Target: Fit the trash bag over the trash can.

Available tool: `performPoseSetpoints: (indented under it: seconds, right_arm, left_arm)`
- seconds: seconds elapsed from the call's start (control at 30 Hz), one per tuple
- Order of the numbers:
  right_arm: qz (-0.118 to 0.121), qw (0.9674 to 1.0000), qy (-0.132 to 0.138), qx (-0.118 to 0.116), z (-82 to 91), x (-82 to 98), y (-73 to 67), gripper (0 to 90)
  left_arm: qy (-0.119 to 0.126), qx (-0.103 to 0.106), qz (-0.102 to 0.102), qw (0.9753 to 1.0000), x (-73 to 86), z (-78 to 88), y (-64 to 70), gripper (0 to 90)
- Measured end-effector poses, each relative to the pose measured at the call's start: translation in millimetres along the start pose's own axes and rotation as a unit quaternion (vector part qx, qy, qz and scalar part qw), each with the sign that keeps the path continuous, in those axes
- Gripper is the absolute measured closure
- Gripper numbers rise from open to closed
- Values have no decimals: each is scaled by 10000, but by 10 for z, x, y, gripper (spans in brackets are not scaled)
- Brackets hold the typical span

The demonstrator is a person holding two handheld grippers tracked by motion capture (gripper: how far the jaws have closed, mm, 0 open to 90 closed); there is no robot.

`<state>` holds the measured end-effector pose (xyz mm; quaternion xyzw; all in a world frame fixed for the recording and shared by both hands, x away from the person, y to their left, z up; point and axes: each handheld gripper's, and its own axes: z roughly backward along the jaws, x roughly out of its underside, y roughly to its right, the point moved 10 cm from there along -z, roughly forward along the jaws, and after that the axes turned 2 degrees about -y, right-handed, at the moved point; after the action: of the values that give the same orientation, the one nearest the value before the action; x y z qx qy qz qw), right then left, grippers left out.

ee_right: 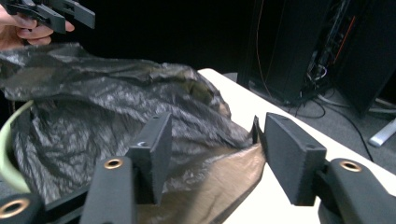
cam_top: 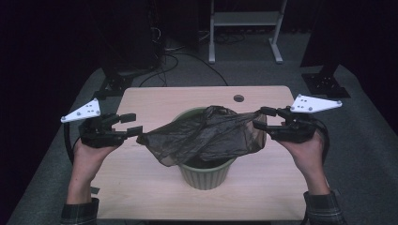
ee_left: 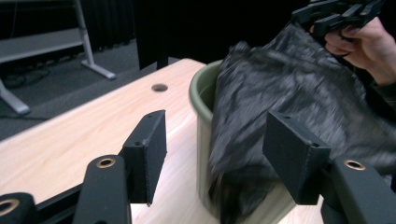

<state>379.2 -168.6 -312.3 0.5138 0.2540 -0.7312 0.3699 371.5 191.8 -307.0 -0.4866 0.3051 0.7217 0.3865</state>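
A dark, thin plastic bag (cam_top: 202, 136) lies draped loosely over the mouth of a green bin (cam_top: 206, 176) that stands on the light wooden table (cam_top: 141, 187). My left gripper (cam_top: 131, 124) hovers at the bag's left edge, jaws apart. In the left gripper view the left gripper (ee_left: 212, 135) stands open, with the bag (ee_left: 289, 93) and the bin (ee_left: 201, 93) beyond its pads. My right gripper (cam_top: 263, 118) is at the bag's right edge. In its own view the right gripper (ee_right: 215, 140) is open, and a corner of the bag (ee_right: 93, 107) hangs by the right pad.
A round hole (cam_top: 239, 98) sits near the table's far edge. Behind the table stand a white metal frame (cam_top: 244, 18), black stand bases (cam_top: 324, 84) and cables on grey carpet. Bare tabletop lies on both sides of the bin and in front of it.
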Motion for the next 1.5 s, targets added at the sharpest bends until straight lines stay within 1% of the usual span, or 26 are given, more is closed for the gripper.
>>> performPoseSetpoints:
  seconds: [0.13, 0.33, 0.5, 0.67, 0.73, 0.87, 0.9, 0.97, 1.0, 1.03, 1.07, 1.13, 1.2, 1.27, 1.33, 1.37, 1.5]
  right_arm:
    - [53, 10000, 1, -61, -79, -59, -55, 391]
    - [72, 9998, -101, -154, -216, -35, -106, 392]
    - [103, 9995, -161, -242, -307, -10, -158, 395]
    - [125, 9992, -221, -308, -374, 16, -199, 395]
    - [120, 9991, -237, -333, -392, 25, -210, 395]
    - [128, 9989, -252, -369, -418, 31, -231, 395]
    - [143, 9989, -254, -372, -427, 33, -235, 395]
    - [156, 9988, -264, -395, -438, 38, -245, 394]
    - [153, 9987, -277, -410, -439, 42, -252, 393]
    - [154, 9986, -284, -411, -439, 44, -254, 390]
    - [159, 9986, -284, -406, -437, 45, -252, 388]
    - [154, 9987, -278, -392, -428, 47, -244, 384]
    - [135, 9988, -281, -365, -413, 54, -225, 381]
    - [118, 9990, -273, -345, -395, 61, -211, 381]
    - [112, 9990, -262, -342, -382, 68, -201, 381]
    - [110, 9990, -262, -335, -379, 72, -198, 381]
    - [83, 9991, -281, -294, -350, 95, -169, 376]
  left_arm:
    - [16, 196, -107, 9997, -174, -141, 131, 365]
    - [23, 503, -205, 9985, -370, -427, 326, 346]
    - [-81, 703, -239, 9972, -463, -671, 471, 333]
    - [-256, 837, -303, 9957, -512, -892, 601, 314]
    - [-372, 861, -344, 9950, -495, -970, 637, 306]
    - [-572, 806, -401, 9943, -427, -1095, 675, 291]
    - [-647, 755, -435, 9941, -403, -1116, 669, 291]
    - [-712, 629, -493, 9943, -369, -1148, 646, 294]
    - [-746, 587, -495, 9943, -352, -1155, 633, 310]
    - [-797, 563, -511, 9939, -332, -1157, 620, 356]
    - [-834, 564, -504, 9936, -316, -1158, 609, 432]
    - [-941, 476, -490, 9932, -281, -1156, 566, 584]
    - [-979, 476, -482, 9929, -256, -1147, 543, 720]
    - [-996, 529, -431, 9927, -233, -1133, 526, 830]
    - [-947, 617, -331, 9930, -225, -1118, 526, 882]
    - [-924, 611, -305, 9934, -224, -1112, 521, 900]
    - [-861, 504, -240, 9947, -238, -1090, 475, 900]
